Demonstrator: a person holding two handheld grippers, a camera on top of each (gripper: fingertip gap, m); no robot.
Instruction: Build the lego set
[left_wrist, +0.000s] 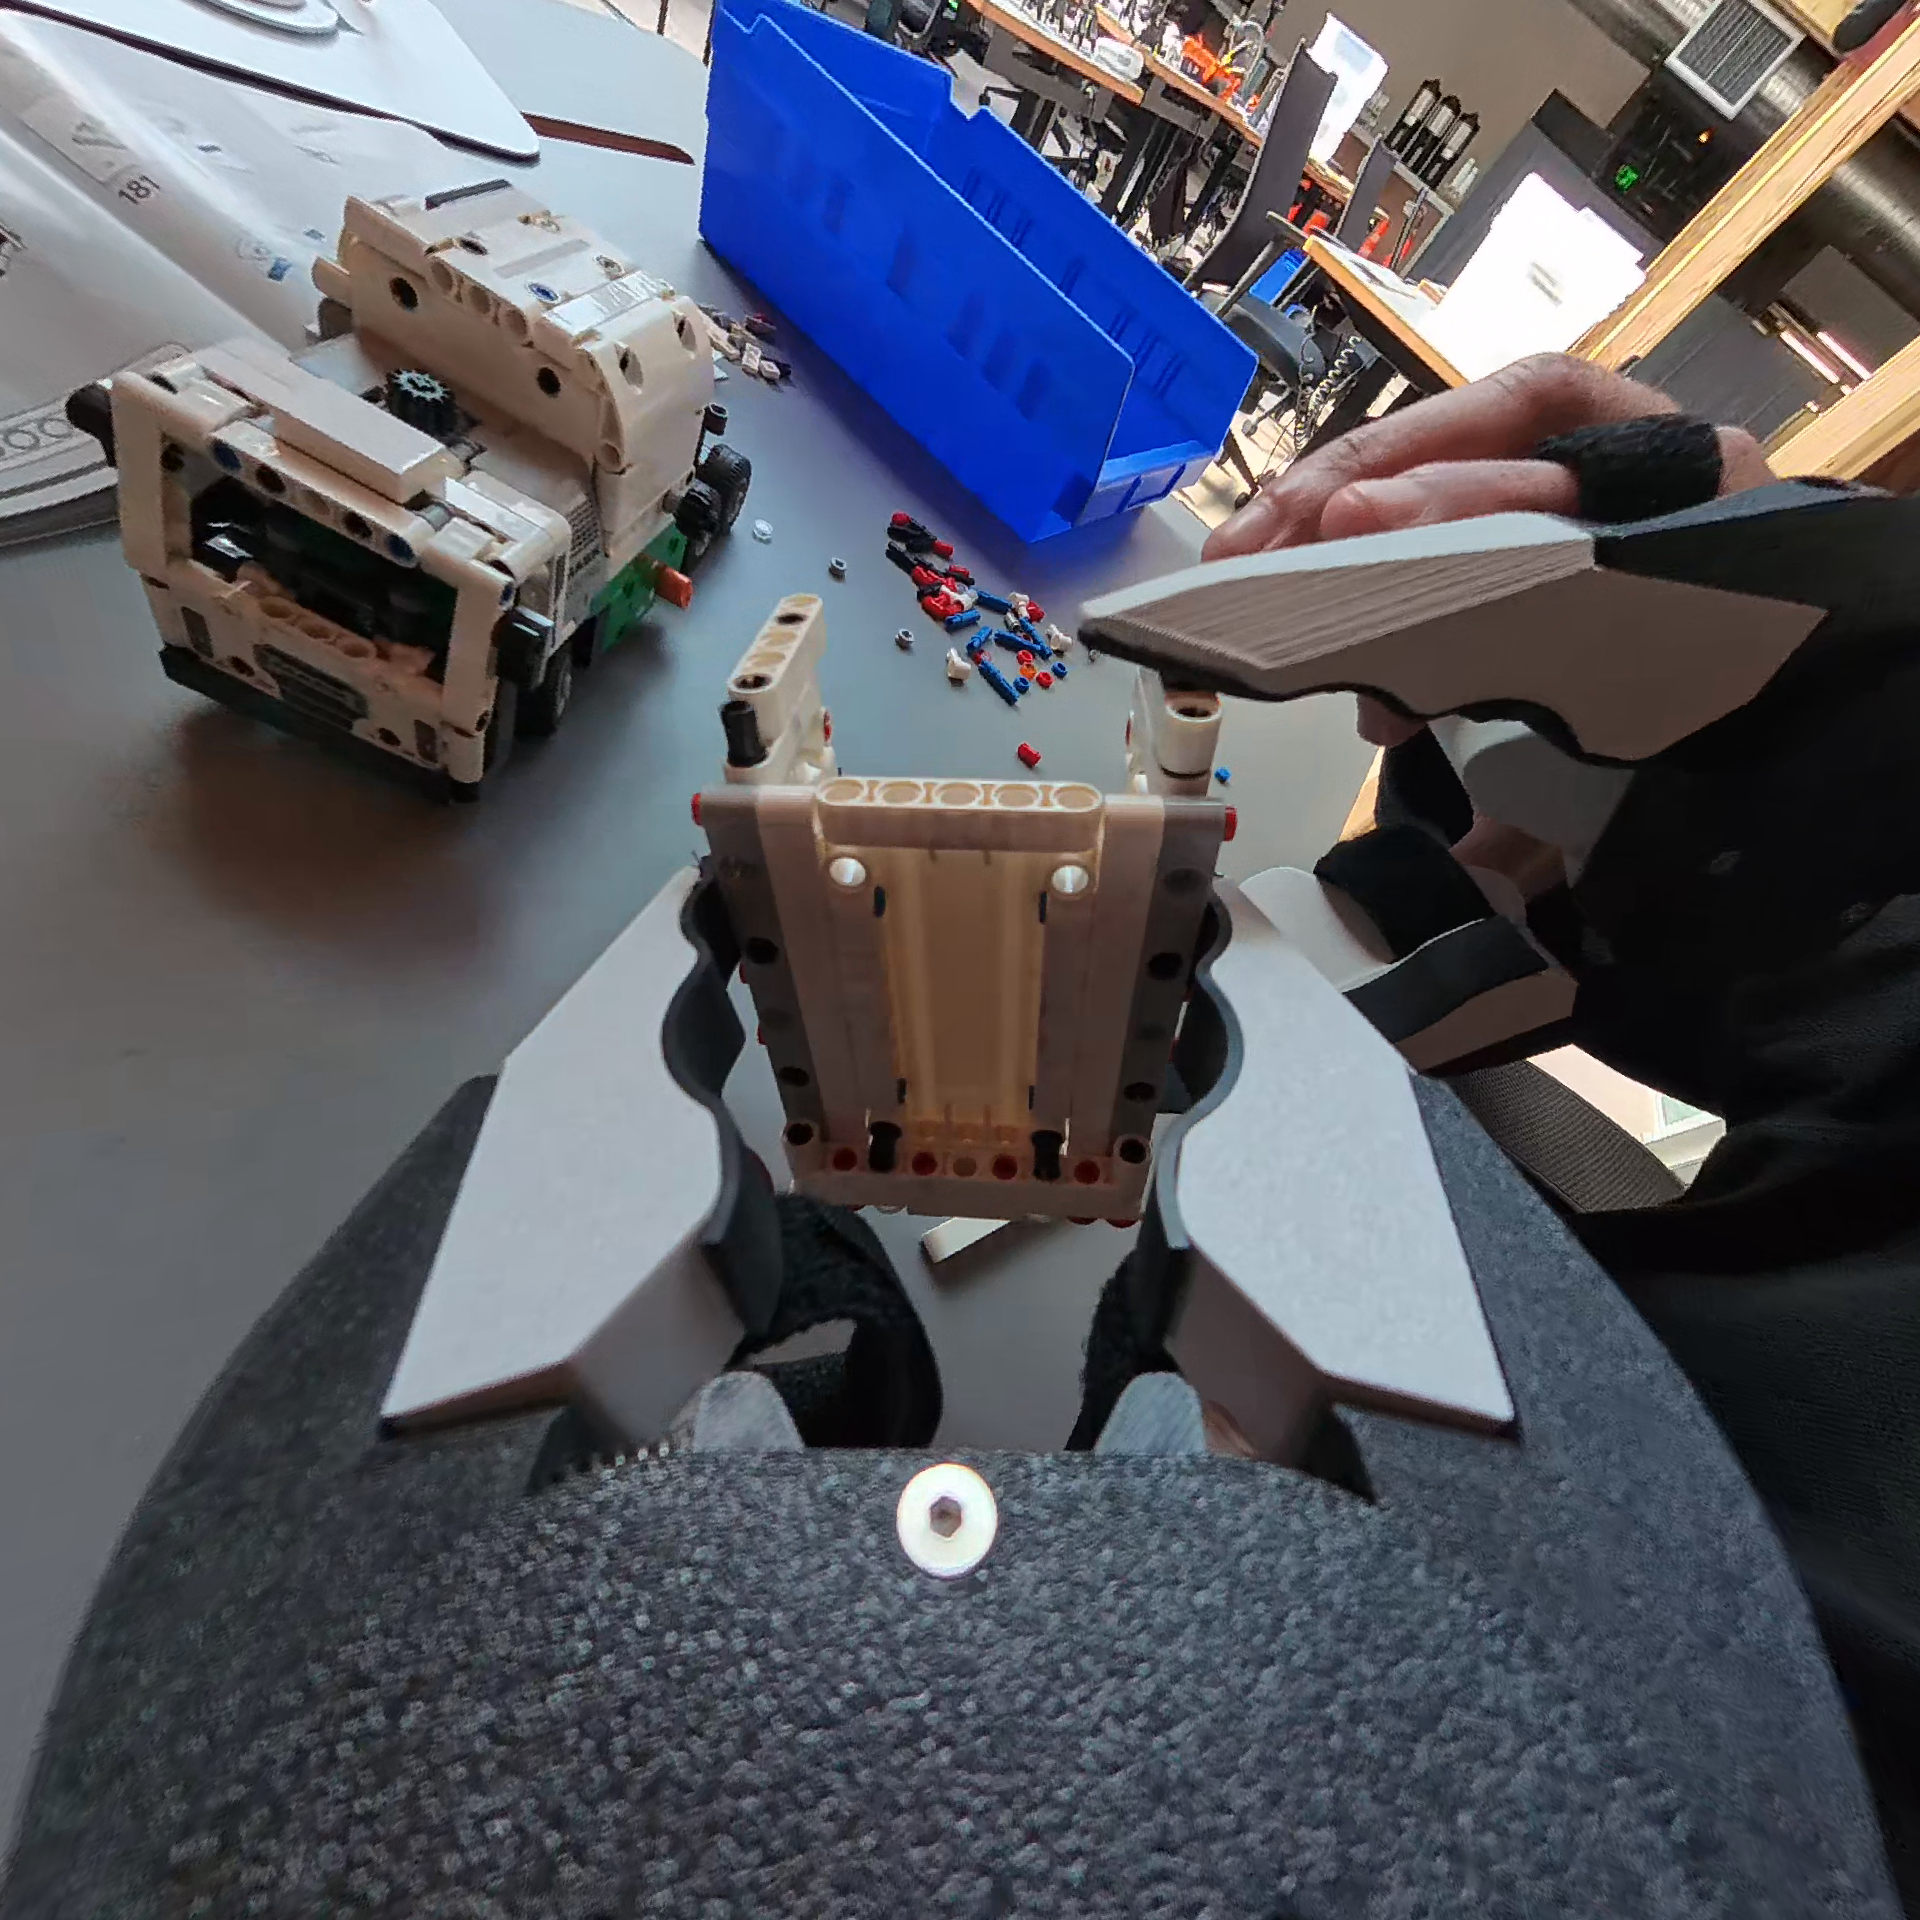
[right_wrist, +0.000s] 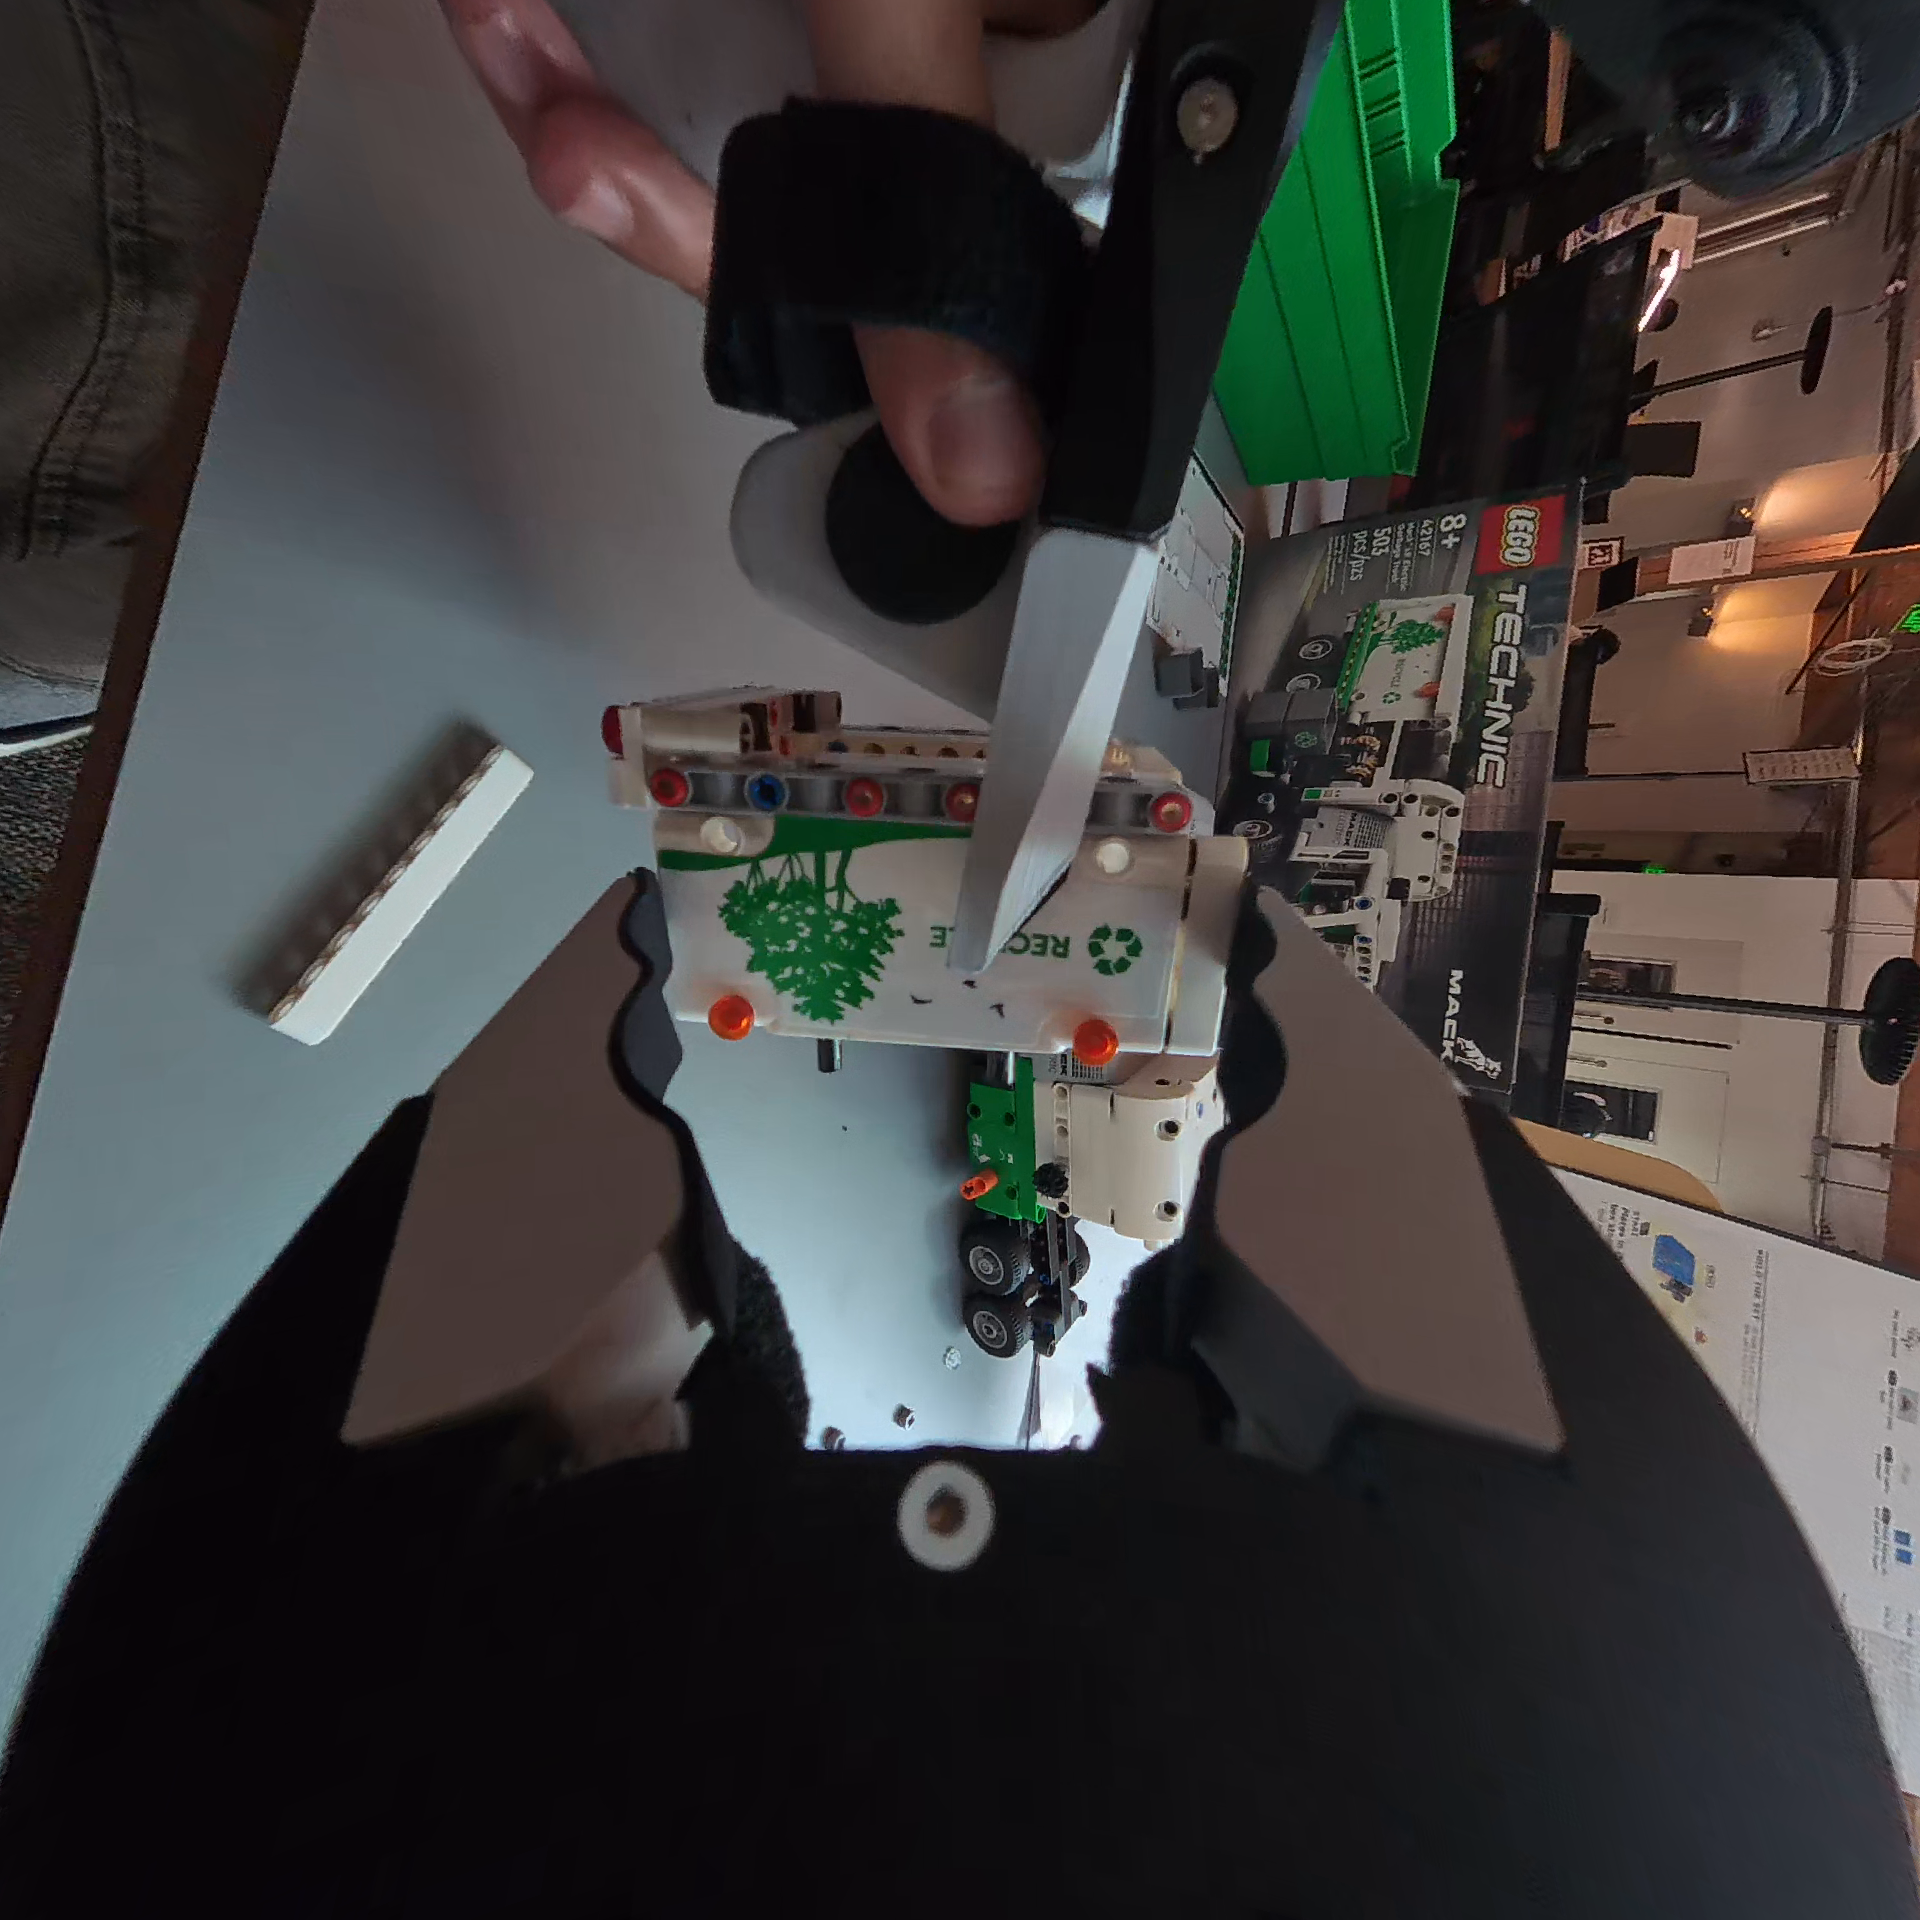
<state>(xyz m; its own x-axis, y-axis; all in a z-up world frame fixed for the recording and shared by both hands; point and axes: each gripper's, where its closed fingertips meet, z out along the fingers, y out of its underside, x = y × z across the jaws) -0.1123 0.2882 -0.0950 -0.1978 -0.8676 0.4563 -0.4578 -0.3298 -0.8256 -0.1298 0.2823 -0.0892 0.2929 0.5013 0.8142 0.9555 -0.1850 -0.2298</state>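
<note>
Brick panel (left_wrist: 958, 966) clamped in left hand-held gripper (left_wrist: 956, 966)

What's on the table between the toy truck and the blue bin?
In the left wrist view, small loose pieces lie between the truck and the blue bin.

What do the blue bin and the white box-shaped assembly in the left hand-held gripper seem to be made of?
Blue bin: apparently moulded plastic, with a smooth, slightly glossy sheen and ribbed walls. White box-shaped assembly: seemingly hard plastic building pieces, semi-gloss, with rows of round pin holes and coloured pins.
</note>
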